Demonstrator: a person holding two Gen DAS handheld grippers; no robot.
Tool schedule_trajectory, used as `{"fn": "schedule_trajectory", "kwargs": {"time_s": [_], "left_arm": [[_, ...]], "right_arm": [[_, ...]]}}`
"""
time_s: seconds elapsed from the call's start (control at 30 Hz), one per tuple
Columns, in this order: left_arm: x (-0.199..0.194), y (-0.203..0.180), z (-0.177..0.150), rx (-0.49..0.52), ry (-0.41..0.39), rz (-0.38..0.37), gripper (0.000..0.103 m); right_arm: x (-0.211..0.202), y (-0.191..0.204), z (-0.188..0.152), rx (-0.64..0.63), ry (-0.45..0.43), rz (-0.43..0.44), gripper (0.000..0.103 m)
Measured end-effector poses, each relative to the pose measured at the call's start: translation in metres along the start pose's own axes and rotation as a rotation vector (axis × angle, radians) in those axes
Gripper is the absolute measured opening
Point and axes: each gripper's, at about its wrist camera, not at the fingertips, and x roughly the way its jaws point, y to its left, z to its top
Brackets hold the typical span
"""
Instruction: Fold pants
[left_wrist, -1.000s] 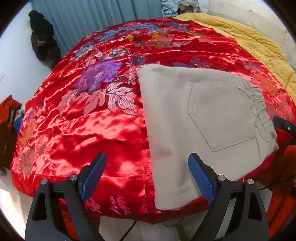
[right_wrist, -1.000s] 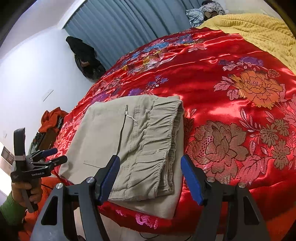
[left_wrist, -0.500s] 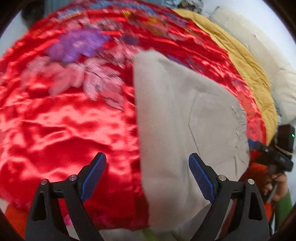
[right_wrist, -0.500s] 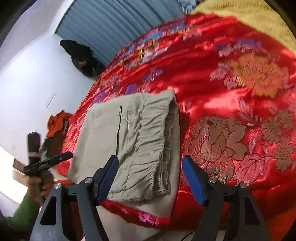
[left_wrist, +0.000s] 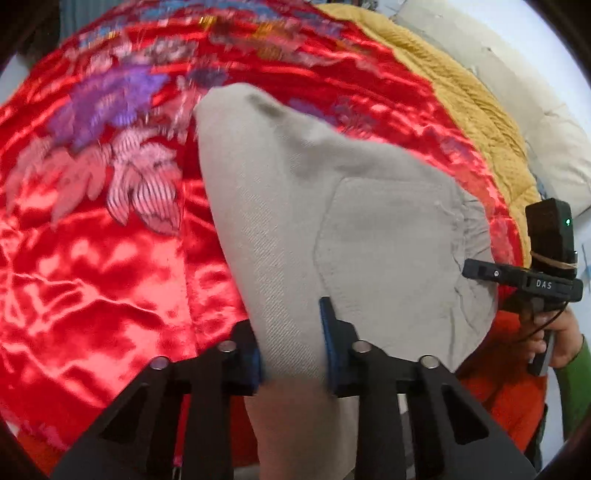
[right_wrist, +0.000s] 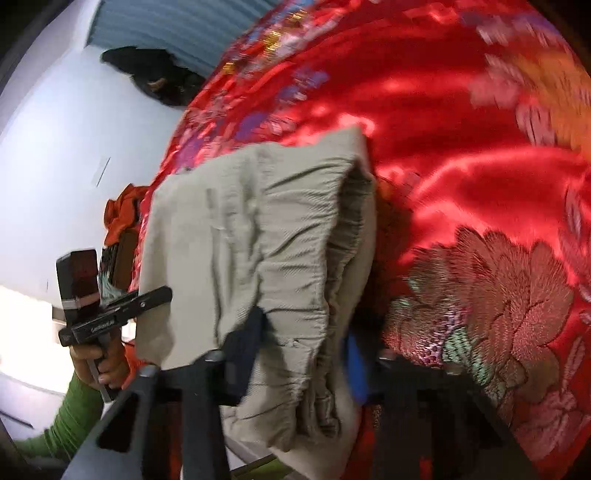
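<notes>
The folded beige pants (left_wrist: 354, 229) lie on the red satin bedspread (left_wrist: 96, 273) near its front edge, back pocket up. My left gripper (left_wrist: 291, 343) is shut on the near folded edge of the pants. In the right wrist view the elastic waistband end of the pants (right_wrist: 288, 240) fills the middle, and my right gripper (right_wrist: 303, 354) is shut on that waistband. Each gripper also shows in the other's view: the right one in the left wrist view (left_wrist: 524, 277), the left one in the right wrist view (right_wrist: 114, 317).
A mustard yellow blanket (left_wrist: 476, 103) and a cream pillow (left_wrist: 528, 110) lie beyond the bedspread on the right. Blue-grey curtains (right_wrist: 177, 29), a black garment (right_wrist: 155, 74) and an orange cloth (right_wrist: 122, 214) sit by the white wall to the left.
Both grippers moved in toward the pants and went from wide open to shut on the fabric, the left on the folded edge, the right on the waistband.
</notes>
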Motion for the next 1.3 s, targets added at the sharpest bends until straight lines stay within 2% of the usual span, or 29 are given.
{"fn": "schedule_trajectory", "kwargs": {"time_s": [0.13,0.2,0.3,0.33,0.4,0.43,0.47,0.5,0.53,0.57,0.63,0.7,0.83,0.9,1.03,1.13,1.3], "left_arm": [[-0.046,-0.002,0.027,0.004,-0.088,-0.068,0.021],[-0.066,0.006,0.051,0.001,-0.140,-0.059,0.021],[-0.089,0.021,0.100,-0.018,-0.246,-0.005,0.022],[-0.094,0.026,0.115,-0.030,-0.274,0.009,0.027],[-0.100,0.037,0.141,-0.063,-0.329,0.103,0.050],[-0.103,0.040,0.146,-0.071,-0.364,0.170,0.070],[-0.108,0.042,0.147,-0.062,-0.416,0.270,0.080],[-0.111,0.042,0.143,-0.049,-0.436,0.328,0.083],[-0.114,0.041,0.136,-0.028,-0.447,0.380,0.086],[-0.116,0.038,0.123,0.007,-0.457,0.418,0.089],[-0.115,0.032,0.101,0.042,-0.469,0.480,0.099],[-0.111,0.022,0.072,0.071,-0.472,0.562,0.101],[-0.095,-0.004,0.019,0.056,-0.411,0.647,0.101],[-0.095,-0.016,-0.010,0.032,-0.391,0.617,0.101],[-0.091,-0.035,-0.034,0.028,-0.264,0.519,0.101],[-0.105,-0.045,-0.043,0.011,-0.287,0.501,0.101],[-0.129,-0.061,-0.044,0.025,-0.311,0.425,0.101]], "right_arm": [[-0.026,0.038,0.012,-0.073,-0.056,0.018,0.027],[-0.039,0.059,0.035,-0.106,-0.105,0.029,0.027],[-0.050,0.087,0.085,-0.160,-0.171,0.044,0.027],[-0.050,0.097,0.105,-0.177,-0.197,0.041,0.027],[-0.051,0.105,0.146,-0.173,-0.229,0.043,0.029],[-0.049,0.106,0.163,-0.166,-0.234,0.016,0.034],[-0.049,0.103,0.176,-0.152,-0.245,-0.051,0.054],[-0.053,0.100,0.185,-0.140,-0.267,-0.160,0.070],[-0.058,0.098,0.188,-0.144,-0.291,-0.245,0.096],[-0.067,0.098,0.186,-0.167,-0.322,-0.323,0.099],[-0.085,0.100,0.173,-0.216,-0.362,-0.413,0.099],[-0.098,0.107,0.149,-0.255,-0.393,-0.477,0.100],[-0.112,0.119,0.090,-0.303,-0.386,-0.516,0.103],[-0.107,0.126,0.053,-0.300,-0.355,-0.535,0.103],[-0.086,0.138,-0.011,-0.269,-0.284,-0.534,0.103],[-0.081,0.152,-0.044,-0.237,-0.293,-0.529,0.103],[-0.081,0.176,-0.064,-0.226,-0.297,-0.562,0.103]]}}
